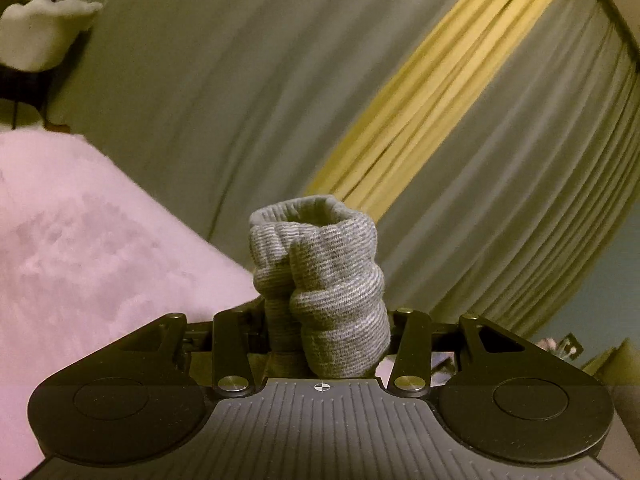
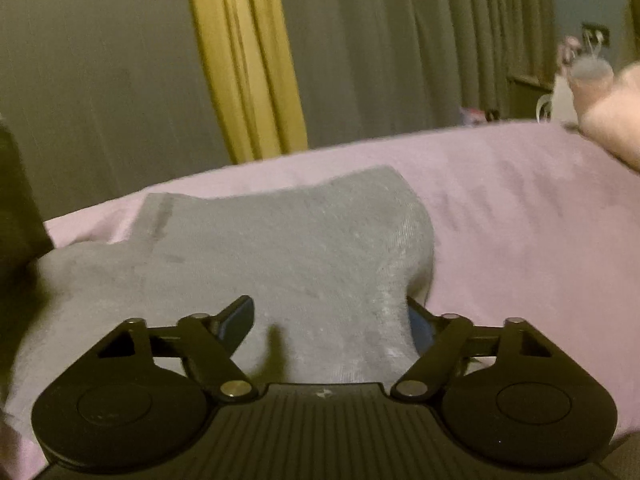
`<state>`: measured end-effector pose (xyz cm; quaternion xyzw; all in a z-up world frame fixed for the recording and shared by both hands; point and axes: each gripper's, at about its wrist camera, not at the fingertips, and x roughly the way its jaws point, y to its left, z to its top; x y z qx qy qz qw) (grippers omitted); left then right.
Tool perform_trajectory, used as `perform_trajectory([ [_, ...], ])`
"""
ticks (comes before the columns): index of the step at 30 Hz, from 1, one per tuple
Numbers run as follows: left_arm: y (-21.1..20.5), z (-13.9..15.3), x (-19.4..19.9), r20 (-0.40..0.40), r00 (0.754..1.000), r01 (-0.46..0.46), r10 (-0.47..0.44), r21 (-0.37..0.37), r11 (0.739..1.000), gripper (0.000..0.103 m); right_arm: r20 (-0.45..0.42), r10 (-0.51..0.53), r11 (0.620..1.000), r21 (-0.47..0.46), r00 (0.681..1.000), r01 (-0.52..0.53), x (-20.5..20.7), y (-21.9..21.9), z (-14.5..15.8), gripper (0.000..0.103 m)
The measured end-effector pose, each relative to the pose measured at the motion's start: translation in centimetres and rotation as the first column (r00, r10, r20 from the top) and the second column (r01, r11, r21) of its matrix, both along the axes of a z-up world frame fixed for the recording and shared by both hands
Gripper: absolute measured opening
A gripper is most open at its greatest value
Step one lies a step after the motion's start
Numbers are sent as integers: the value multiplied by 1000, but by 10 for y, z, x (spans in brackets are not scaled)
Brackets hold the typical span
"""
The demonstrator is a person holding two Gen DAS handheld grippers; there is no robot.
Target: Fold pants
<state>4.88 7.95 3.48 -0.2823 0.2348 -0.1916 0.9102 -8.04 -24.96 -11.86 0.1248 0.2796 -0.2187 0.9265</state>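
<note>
- One pair of grey pants (image 2: 256, 248) is in play, and it shows in both wrist views.
- In the right wrist view the pants lie spread on the pink blanket (image 2: 520, 208), straight ahead of the right gripper (image 2: 332, 320) and running off to its left.
- A fold of that grey cloth bunches up right between the right gripper's two fingers (image 2: 236, 316).
- Those jaws stand fairly wide; the left finger shows clear of the cloth, the right one is mostly hidden behind the fold, so no firm pinch can be seen.
- Over to the left wrist view: the left gripper (image 1: 324, 320) has a thick, ribbed roll of the same grey fabric (image 1: 320, 272) clamped in its jaws.
- That roll stands up from between the jaws, its open cuffed end pointing away from the tool, lifted clear of the blanket.
- The left jaws are partly closed, pinched onto the bundle; the fingers themselves are hidden by the cloth.
- Two grippers, then: one gripping, one straddling.
- Outward from there: the pink blanket (image 1: 80, 240) sits low and left of the left gripper.
- Beyond both tools hang grey curtains (image 1: 520, 160) with one yellow curtain panel (image 2: 244, 60) among them.
- At the far right of the right gripper's view, one blurred hand (image 2: 612, 120) hovers over the blanket's edge.
- One pale, wavy-edged object (image 1: 44, 32) sits upper left of the left gripper; too blurred to name.
</note>
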Motion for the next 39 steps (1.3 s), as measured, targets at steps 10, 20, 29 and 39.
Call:
perform_trajectory([
  [10, 19, -7, -11, -19, 999, -35, 34, -29, 999, 48, 19, -234, 965, -118, 972, 235, -17, -36, 19, 54],
  [20, 25, -1, -24, -27, 998, -54, 53, -40, 998, 48, 40, 248, 959, 131, 968, -252, 3, 0, -1, 12],
  [29, 20, -1, -40, -24, 998, -51, 51, 6, 999, 48, -99, 468, 884, 46, 878, -466, 2, 45, -8, 8],
  [39, 14, -2, -46, -32, 999, -38, 40, 54, 998, 48, -140, 488, 873, 58, 862, -485, -11, 78, -17, 8],
])
